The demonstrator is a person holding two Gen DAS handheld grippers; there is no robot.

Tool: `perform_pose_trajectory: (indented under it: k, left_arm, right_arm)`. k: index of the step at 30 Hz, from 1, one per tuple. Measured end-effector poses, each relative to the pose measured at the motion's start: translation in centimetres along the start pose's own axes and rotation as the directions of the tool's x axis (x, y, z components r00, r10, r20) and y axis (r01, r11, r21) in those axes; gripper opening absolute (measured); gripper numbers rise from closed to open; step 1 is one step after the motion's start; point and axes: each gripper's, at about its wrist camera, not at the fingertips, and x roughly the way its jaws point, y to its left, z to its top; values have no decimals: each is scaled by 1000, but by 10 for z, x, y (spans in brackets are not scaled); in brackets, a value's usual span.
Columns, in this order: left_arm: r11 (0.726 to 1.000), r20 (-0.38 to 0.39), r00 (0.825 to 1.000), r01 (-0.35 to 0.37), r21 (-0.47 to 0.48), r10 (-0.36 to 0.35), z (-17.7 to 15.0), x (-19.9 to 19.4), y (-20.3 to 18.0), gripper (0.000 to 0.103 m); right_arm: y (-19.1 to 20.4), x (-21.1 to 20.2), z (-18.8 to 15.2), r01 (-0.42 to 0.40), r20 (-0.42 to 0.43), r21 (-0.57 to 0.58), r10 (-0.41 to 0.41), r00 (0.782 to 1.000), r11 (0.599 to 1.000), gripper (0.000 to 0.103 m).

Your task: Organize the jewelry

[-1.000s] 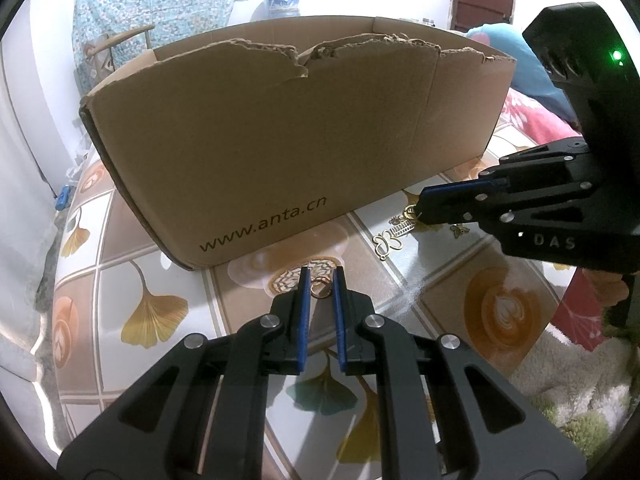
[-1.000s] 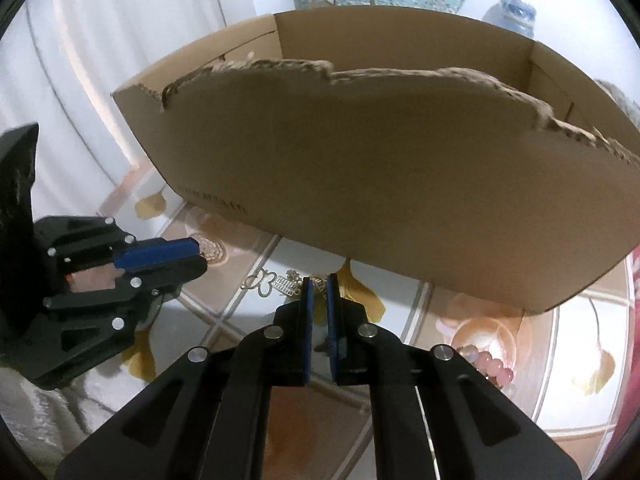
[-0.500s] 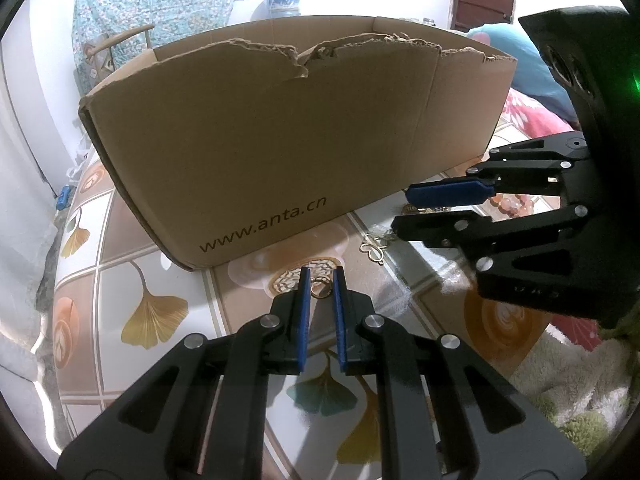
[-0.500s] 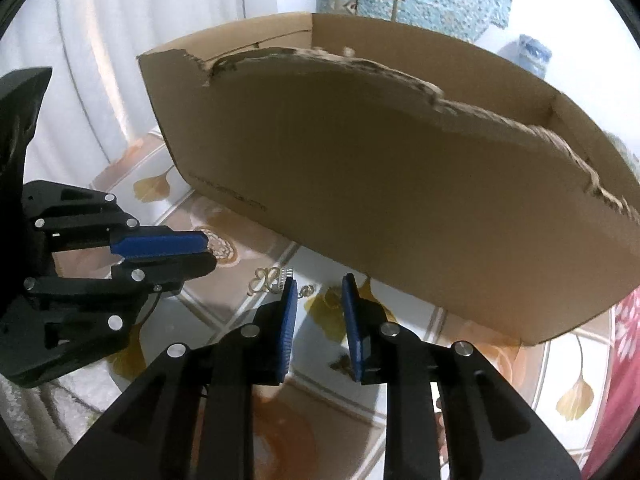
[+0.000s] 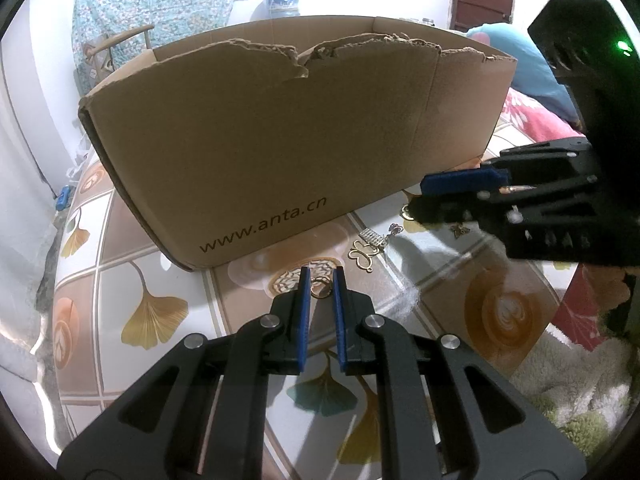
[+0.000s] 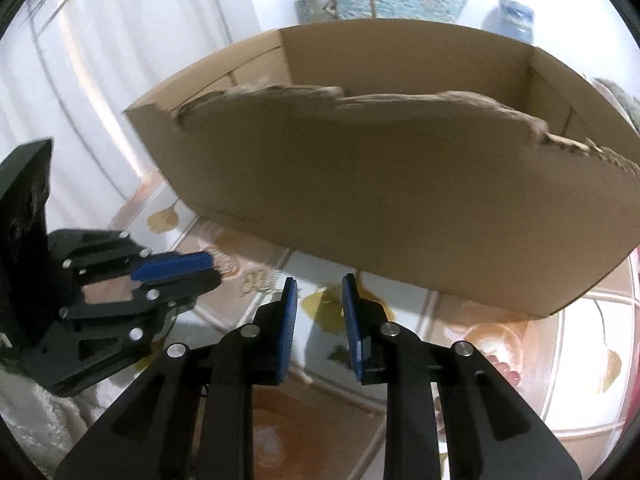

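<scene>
1. Left gripper [image 5: 319, 280]: seen along its own two blue-padded fingers, pointing down at the table. A small gold ring [image 5: 320, 287] sits between the fingertips and the pads are closed in on it, so the ring is pinched at the very tip of the claw.
2. Right gripper [image 6: 318, 294]: in its own view the blue pads stand apart with only tabletop showing through the gap; nothing is gripped. In the left wrist view the same gripper [image 5: 420, 196] enters from the right, its tips hanging over the table near the box's lower right corner.
3. Loose jewelry: a gold butterfly pendant [image 5: 363, 255] lies flat on the table, ahead of and to the right of the left fingertips, between the two claws. Just beside it lie a small silver rectangular charm [image 5: 372, 237] and a tiny pinkish piece [image 5: 395, 229]. A small dark charm [image 5: 460, 230] lies under the right gripper's fingers; whether they touch cannot be told.
4. Cardboard box [image 5: 280, 152]: open-topped, with a torn upper edge and a printed web address on its near wall, standing behind all the jewelry. Its inside floor is hidden.
5. Table [image 5: 136, 280]: glossy cloth patterned with ginkgo leaves and coffee cups. Pink beads [image 6: 500, 364] lie at the right of the right gripper, partly hidden by its finger.
</scene>
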Motion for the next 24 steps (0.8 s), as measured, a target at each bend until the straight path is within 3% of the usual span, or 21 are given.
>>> perform_pose_trajectory:
  k: [3,9,24]
  left_arm:
    - [1000,0,1000,0,-1,0,0,0,0,10]
    - [1000,0,1000,1,0,-1,0,0,0,11]
    - [1000,1,1000,1,0,-1,0,0,1,10]
  right_arm:
    - [1,4,5,53,4,-19,-53,999,998,17]
    - [12,13,4,122,-14,-98,-124,992,988,15]
    - [41,2,-11,127,-53,-194,-139,989,973,14]
